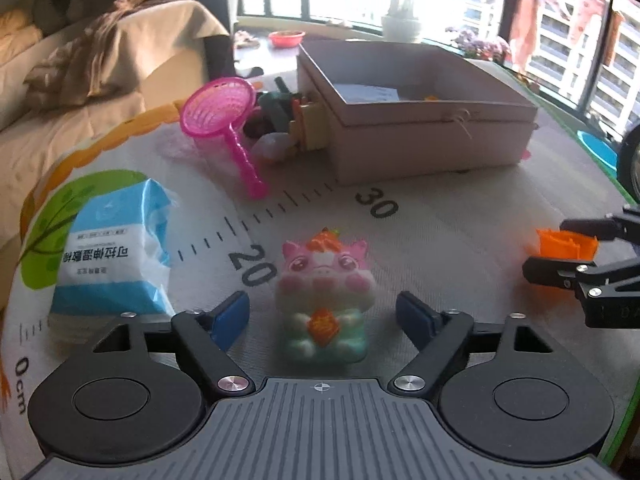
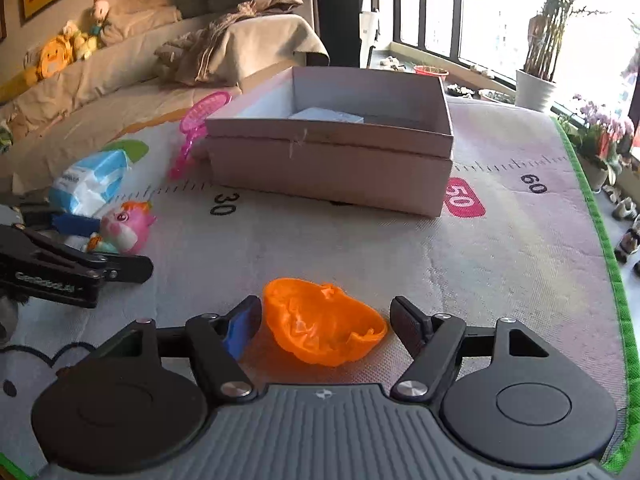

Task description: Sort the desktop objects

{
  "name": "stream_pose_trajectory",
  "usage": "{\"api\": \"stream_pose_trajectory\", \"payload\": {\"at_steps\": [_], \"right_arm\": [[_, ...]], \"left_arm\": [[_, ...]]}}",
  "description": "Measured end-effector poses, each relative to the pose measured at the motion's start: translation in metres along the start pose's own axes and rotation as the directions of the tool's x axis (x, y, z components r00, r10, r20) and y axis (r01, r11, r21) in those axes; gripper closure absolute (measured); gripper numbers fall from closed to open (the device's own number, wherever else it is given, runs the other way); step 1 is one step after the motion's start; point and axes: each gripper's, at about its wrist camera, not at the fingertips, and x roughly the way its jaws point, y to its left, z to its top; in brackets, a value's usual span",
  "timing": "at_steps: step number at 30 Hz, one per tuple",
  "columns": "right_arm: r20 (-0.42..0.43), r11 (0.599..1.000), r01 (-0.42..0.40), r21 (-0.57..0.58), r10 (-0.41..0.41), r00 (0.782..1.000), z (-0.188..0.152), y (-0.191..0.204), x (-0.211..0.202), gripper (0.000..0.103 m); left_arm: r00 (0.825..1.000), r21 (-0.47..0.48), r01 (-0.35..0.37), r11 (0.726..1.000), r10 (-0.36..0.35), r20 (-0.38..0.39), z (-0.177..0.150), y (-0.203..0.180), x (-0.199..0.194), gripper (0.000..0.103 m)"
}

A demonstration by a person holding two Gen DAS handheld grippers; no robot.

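A pink pig toy (image 1: 324, 280) in a green outfit stands upright on the ruler-print mat (image 1: 440, 240). My left gripper (image 1: 322, 312) is open around it, with a gap between each blue pad and the toy. In the right wrist view the pig toy (image 2: 128, 228) sits between the left gripper's (image 2: 120, 246) fingers at far left. An orange plastic half-shell (image 2: 320, 328) lies on the mat between the right gripper's (image 2: 324, 318) pads; the left pad is very near it and a narrow gap shows on the right. The left wrist view has the right gripper (image 1: 546, 248) around the orange shell (image 1: 566, 244).
An open cardboard box (image 1: 432, 140) (image 2: 328, 168) stands behind both toys. Left of it lie a pink strainer (image 1: 218, 108) (image 2: 200, 116) and a pile of small toys (image 1: 288, 116). A blue-and-white wipes pack (image 1: 112, 248) (image 2: 92, 180) lies left of the pig. The mat's green edge (image 2: 600, 216) runs along the right.
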Motion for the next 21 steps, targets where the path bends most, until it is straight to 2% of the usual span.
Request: {"api": "stream_pose_trajectory", "payload": {"at_steps": [1,2,3,7,12,15,18,21], "right_arm": [[0.000,1.000,0.003,0.004,-0.003,1.000,0.001,-0.001,-0.001,0.038],[0.001,1.000,0.003,0.004,-0.003,1.000,0.001,-0.002,-0.001,0.046],[0.000,1.000,0.000,0.003,0.000,1.000,0.002,-0.003,-0.002,0.046],[0.019,0.999,-0.003,-0.052,0.004,1.000,0.001,0.005,-0.010,0.046],[0.037,0.985,-0.034,-0.172,0.041,0.998,0.002,0.017,-0.034,0.046],[0.093,0.980,-0.043,-0.193,0.062,0.994,0.013,0.009,-0.060,0.046],[0.170,0.987,-0.014,-0.161,0.042,0.984,0.033,-0.005,-0.079,0.046],[0.232,0.993,0.005,-0.114,0.022,0.972,0.057,-0.020,-0.090,0.046]], "left_arm": [[1.000,-0.005,-0.004,1.000,0.004,0.002,0.000,-0.001,-0.001,0.029],[1.000,-0.008,-0.007,1.000,0.007,0.006,0.000,-0.002,-0.003,0.038],[1.000,-0.010,-0.011,1.000,0.011,0.008,0.000,-0.002,-0.004,0.048],[1.000,0.006,-0.010,1.000,0.010,0.008,-0.006,-0.012,-0.012,0.050],[0.998,0.086,0.060,0.995,-0.061,0.011,-0.016,-0.034,-0.038,0.051],[0.991,0.131,0.081,0.988,-0.093,0.091,0.008,-0.041,-0.061,0.051],[0.970,0.183,0.078,0.980,-0.117,0.213,0.048,-0.048,-0.073,0.051],[0.950,0.219,0.054,0.974,-0.118,0.290,0.083,-0.055,-0.062,0.050]]}}
